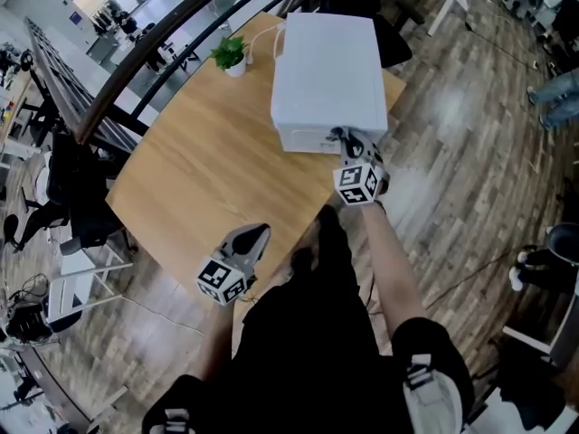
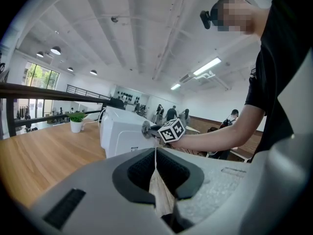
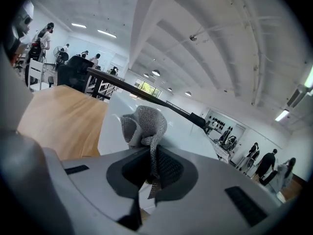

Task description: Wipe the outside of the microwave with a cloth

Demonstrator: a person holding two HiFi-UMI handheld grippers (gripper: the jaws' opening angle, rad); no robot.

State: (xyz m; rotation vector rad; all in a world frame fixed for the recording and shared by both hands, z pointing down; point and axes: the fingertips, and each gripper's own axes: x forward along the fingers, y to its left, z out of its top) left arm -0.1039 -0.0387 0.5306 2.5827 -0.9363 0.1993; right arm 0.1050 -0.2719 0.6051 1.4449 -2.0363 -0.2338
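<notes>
A white microwave (image 1: 326, 61) stands at the far right corner of the wooden table (image 1: 204, 165). My right gripper (image 1: 349, 148) is shut on a grey mesh cloth (image 3: 144, 125) and holds it against the microwave's near lower edge. In the right gripper view the bunched cloth sticks out past the jaws, with the microwave's white wall (image 3: 188, 136) right behind it. My left gripper (image 1: 256, 236) hangs low over the table's near edge, shut with nothing in it. The left gripper view shows the microwave (image 2: 120, 133) ahead and the right gripper (image 2: 148, 129) at its corner.
A small potted plant (image 1: 231, 54) sits on the table left of the microwave, and a white cable (image 1: 263, 39) runs behind it. A dark railing (image 1: 154, 43) borders the table's far side. A black chair (image 1: 77, 197) stands on the left. Wooden floor lies to the right.
</notes>
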